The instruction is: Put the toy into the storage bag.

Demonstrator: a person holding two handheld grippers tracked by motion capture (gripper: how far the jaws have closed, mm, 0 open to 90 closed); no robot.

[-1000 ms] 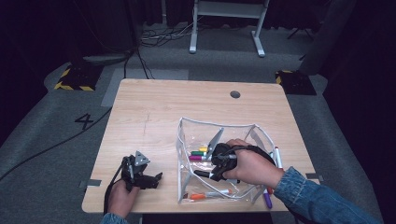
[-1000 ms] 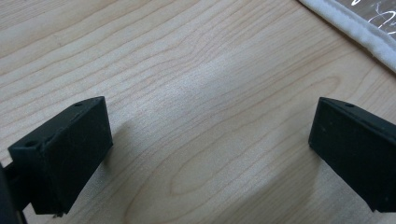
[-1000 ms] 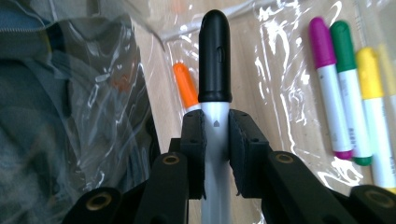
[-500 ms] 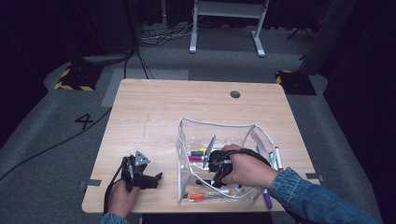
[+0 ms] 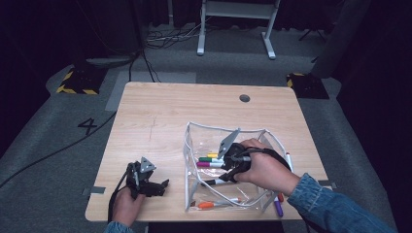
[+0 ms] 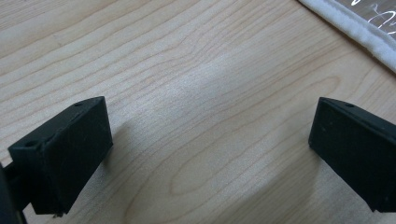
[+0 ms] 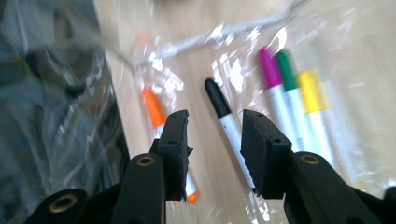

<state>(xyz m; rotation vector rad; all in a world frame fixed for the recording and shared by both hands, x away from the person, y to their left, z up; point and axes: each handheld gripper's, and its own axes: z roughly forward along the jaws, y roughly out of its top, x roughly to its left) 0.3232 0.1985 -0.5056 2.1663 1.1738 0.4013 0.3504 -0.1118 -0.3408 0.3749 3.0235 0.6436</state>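
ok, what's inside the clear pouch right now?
Inside the clear pouch: black marker, orange marker, magenta marker, green marker, yellow marker, plus the right tool, open above the black one. The hand hides the pouch's right side.

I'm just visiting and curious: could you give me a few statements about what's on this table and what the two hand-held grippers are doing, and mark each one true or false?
1. The right gripper is inside the clear pouch. True.
2. The right gripper clamps the black-capped marker. False: its jaws have just been opening, and the marker lies between them, unpressed.
3. The left gripper holds a marker. False: its jaws stand open over bare table.
4. An orange-capped marker lies in the pouch. True.
5. Every marker is in the pouch. False: a purple marker lies outside, beside it.
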